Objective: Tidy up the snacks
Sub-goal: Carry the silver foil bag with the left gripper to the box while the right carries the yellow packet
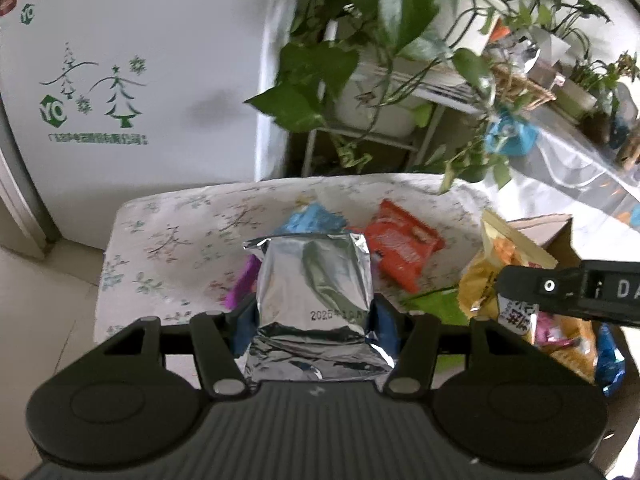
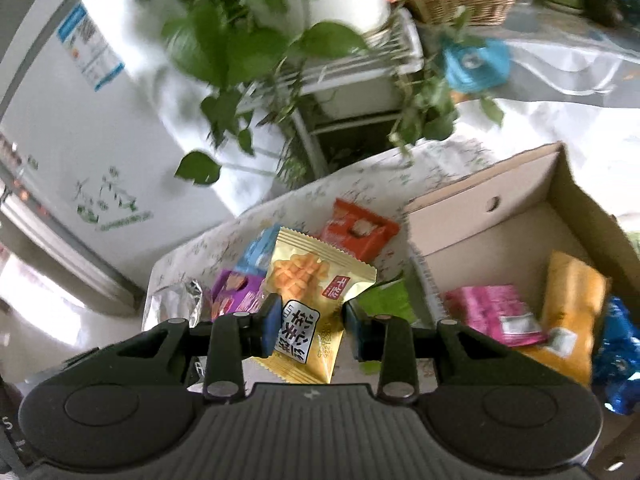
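My left gripper (image 1: 314, 322) is shut on a silver foil snack packet (image 1: 316, 280) and holds it above the floral-cloth table (image 1: 168, 232). My right gripper (image 2: 310, 326) is shut on a yellow waffle-print snack packet (image 2: 308, 300), lifted above the table to the left of the cardboard box (image 2: 472, 216). On the table lie an orange packet (image 1: 404, 246), a blue packet (image 1: 312, 218), a purple packet (image 2: 236, 290) and a green packet (image 2: 386, 298). The box holds a pink packet (image 2: 492, 312), a yellow packet (image 2: 572, 308) and a blue packet (image 2: 616, 348).
A white fridge (image 1: 132, 92) stands behind the table at left. A potted vine on a white rack (image 1: 372, 92) hangs over the table's far edge. A second table (image 1: 576, 160) with a wicker basket (image 2: 464, 4) lies at the back right.
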